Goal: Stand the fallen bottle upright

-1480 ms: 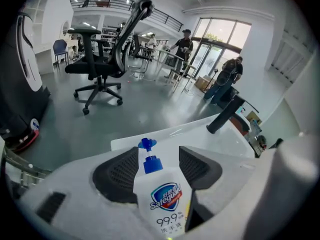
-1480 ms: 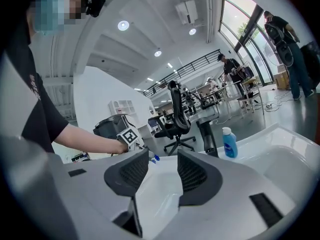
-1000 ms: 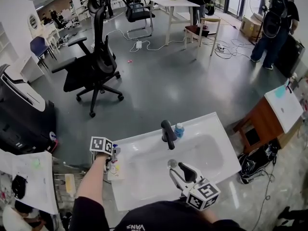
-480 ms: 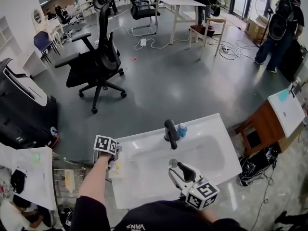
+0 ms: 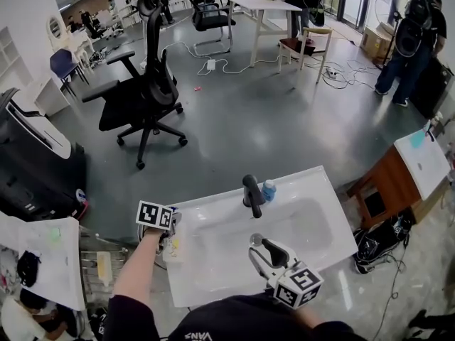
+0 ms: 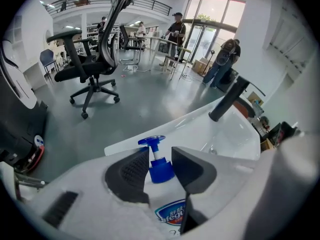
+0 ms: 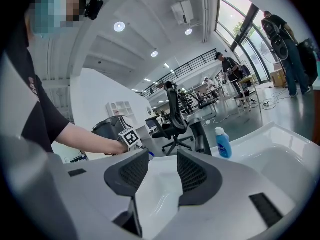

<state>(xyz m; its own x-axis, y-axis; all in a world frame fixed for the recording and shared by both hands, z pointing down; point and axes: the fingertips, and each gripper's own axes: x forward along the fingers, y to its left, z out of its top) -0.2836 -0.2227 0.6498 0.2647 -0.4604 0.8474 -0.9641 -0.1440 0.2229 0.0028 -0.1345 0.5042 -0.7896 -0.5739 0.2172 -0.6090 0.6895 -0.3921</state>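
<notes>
We are closing left tongs (image 6: 160,159) on neck of blue-capped white plastic pump bottle (image 6: 170,214) at white ceramic sink's (image 5: 213,208) left rim. Right tongs (image 7: 162,171) gaping, empty. Narrow neck grip risking pivot, bottle dropping into basin.

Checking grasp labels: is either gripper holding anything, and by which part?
The left gripper is closing its jaws on the soap pump bottle at its blue collar, below the pump head; right gripper, open, holds nothing.

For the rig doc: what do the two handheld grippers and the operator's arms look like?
The left gripper and right gripper match: pale grey moulded bodies, black wedge-shaped pads with a dotted grip texture. Each carries a white cube printed with black square markers. No cables visible. Operator wears a black short-sleeved T-shirt.
</notes>
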